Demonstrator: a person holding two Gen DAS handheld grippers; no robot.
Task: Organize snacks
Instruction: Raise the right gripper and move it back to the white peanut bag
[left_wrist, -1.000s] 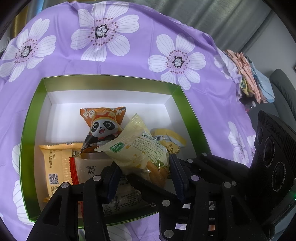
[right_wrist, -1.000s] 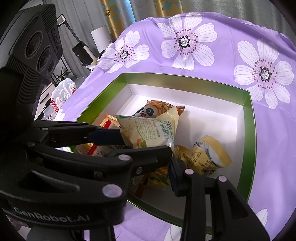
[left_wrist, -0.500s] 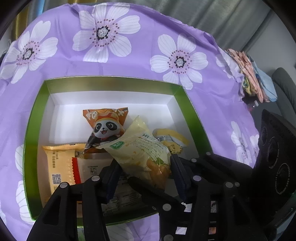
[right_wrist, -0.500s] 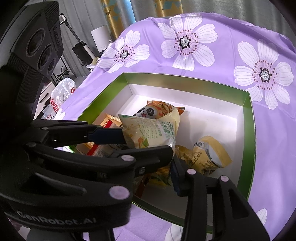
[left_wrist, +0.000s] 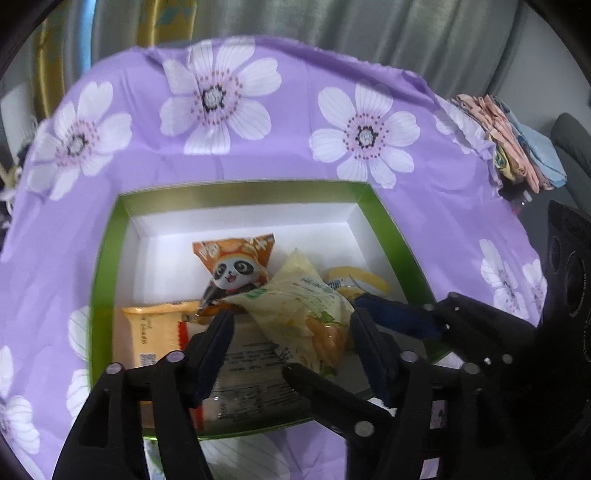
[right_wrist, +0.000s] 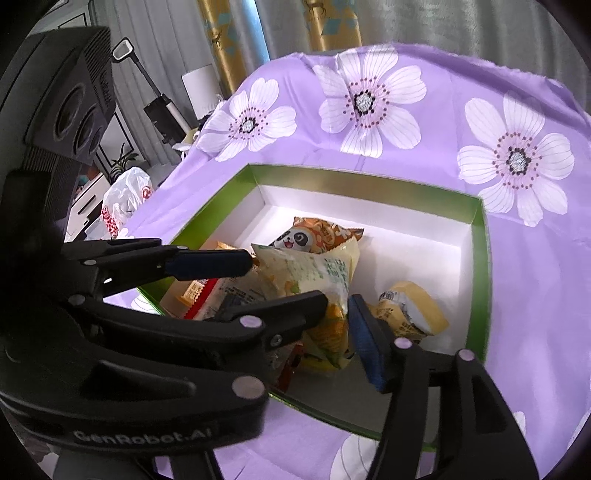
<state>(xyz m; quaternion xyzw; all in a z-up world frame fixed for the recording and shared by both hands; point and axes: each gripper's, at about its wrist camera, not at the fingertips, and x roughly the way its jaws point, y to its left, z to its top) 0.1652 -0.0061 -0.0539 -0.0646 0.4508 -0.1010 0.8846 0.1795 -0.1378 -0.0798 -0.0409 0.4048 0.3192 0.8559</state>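
Observation:
A green-rimmed box (left_wrist: 110, 258) with a white inside holds several snacks: an orange panda packet (left_wrist: 236, 262), a pale yellow-green packet (left_wrist: 295, 306), a small yellow packet (left_wrist: 358, 282), an orange-yellow packet (left_wrist: 151, 328) and a clear-wrapped one (left_wrist: 251, 373). My left gripper (left_wrist: 291, 343) is open, its fingers either side of the yellow-green packet's near end. My right gripper (right_wrist: 291, 306) is also open, its fingers (right_wrist: 362, 332) beside the same packet (right_wrist: 314, 273). The packet lies on the other snacks in the box (right_wrist: 480, 258).
The box sits on a purple cloth with white flowers (left_wrist: 221, 96). Folded cloths (left_wrist: 509, 144) lie at the far right edge. A white plastic bag (right_wrist: 122, 199) and room furniture (right_wrist: 162, 110) stand beyond the table on the left.
Both grippers have pulled back and up from the box. The yellow-green packet has settled lower onto the other snacks, and the view is slightly blurred from motion.

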